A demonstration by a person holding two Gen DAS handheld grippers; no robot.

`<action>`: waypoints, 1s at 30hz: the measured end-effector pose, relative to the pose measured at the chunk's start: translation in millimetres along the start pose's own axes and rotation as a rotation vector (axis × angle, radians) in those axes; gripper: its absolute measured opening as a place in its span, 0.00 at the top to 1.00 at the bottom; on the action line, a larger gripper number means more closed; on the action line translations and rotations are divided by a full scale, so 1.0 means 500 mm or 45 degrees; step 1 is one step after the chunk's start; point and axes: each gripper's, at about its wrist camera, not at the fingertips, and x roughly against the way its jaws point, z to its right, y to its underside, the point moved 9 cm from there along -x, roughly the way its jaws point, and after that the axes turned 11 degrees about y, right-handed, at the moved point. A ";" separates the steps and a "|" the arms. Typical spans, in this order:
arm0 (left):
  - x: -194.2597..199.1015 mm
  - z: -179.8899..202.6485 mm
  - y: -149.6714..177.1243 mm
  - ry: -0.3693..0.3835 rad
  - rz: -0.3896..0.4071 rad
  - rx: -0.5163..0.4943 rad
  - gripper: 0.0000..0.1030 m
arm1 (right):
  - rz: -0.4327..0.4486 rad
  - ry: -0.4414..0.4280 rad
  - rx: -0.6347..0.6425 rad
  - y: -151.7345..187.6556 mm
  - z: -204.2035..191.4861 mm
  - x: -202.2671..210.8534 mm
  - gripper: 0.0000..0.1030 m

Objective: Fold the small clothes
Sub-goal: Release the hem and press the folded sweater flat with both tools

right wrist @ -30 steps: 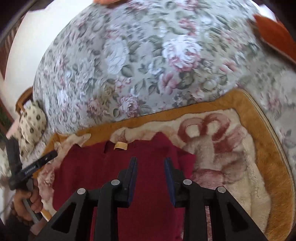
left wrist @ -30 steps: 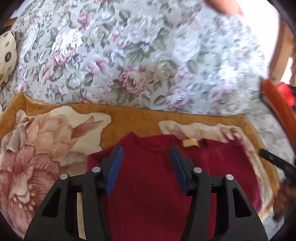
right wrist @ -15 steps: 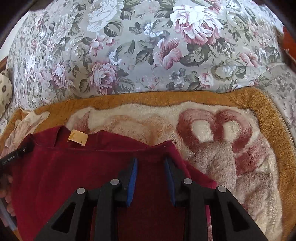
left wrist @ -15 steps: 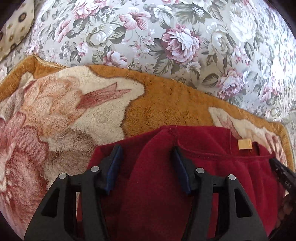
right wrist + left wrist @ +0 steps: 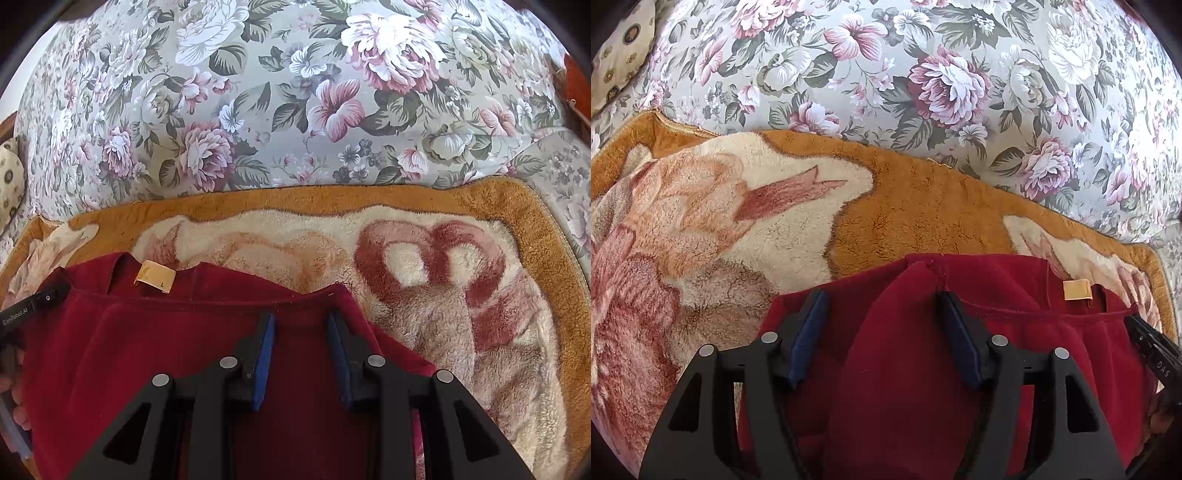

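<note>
One dark red garment (image 5: 908, 373) lies flat on a fleecy blanket (image 5: 923, 206), its neckline turned toward the far side, with a tan size label (image 5: 155, 277) sewn at the collar. At its left shoulder a ridge of the red cloth bulges up between the blue pads of the left gripper (image 5: 882, 325), whose jaws stand wide apart around the fold without pinching it. At its right shoulder the right gripper (image 5: 301, 332) sits over the cloth with its jaws also parted, narrower than the left, and the fabric lies flat between them. The blanket has an ochre border and a cream middle with pinkish flower shapes. Beyond its far edge rises a floral sofa back (image 5: 295, 92), grey-green with pink and white blooms. A spotted cream cushion (image 5: 617, 55) shows at the far left.
</note>
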 end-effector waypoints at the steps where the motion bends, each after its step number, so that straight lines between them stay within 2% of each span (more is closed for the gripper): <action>1: -0.002 0.001 0.000 -0.006 -0.003 -0.005 0.36 | 0.000 -0.001 0.001 -0.001 0.000 0.000 0.71; 7: -0.015 0.009 -0.001 -0.035 -0.042 -0.050 0.28 | 0.008 0.028 0.025 -0.001 -0.005 -0.001 0.71; 15: -0.016 0.013 0.003 -0.027 -0.035 -0.053 0.28 | 0.013 0.025 0.026 -0.004 -0.002 -0.003 0.71; 19: 0.000 0.023 -0.003 -0.018 -0.102 -0.067 0.28 | 0.013 0.027 0.027 -0.004 0.000 -0.002 0.71; 22: 0.091 0.027 -0.026 0.092 -0.076 -0.086 0.28 | -0.034 0.011 0.029 -0.012 0.001 0.007 0.72; 24: 0.182 0.007 -0.028 0.108 -0.014 -0.083 0.28 | -0.055 0.033 0.022 -0.016 0.005 0.037 0.72; 25: 0.218 -0.005 -0.020 0.103 0.008 -0.078 0.28 | -0.009 0.044 0.020 -0.019 0.005 0.072 0.72; 27: 0.284 -0.039 0.016 0.083 0.033 -0.048 0.28 | 0.083 0.016 0.020 -0.012 -0.005 0.144 0.69; 30: 0.341 -0.088 0.116 0.063 0.023 0.012 0.28 | 0.112 -0.015 0.056 0.053 -0.040 0.237 0.69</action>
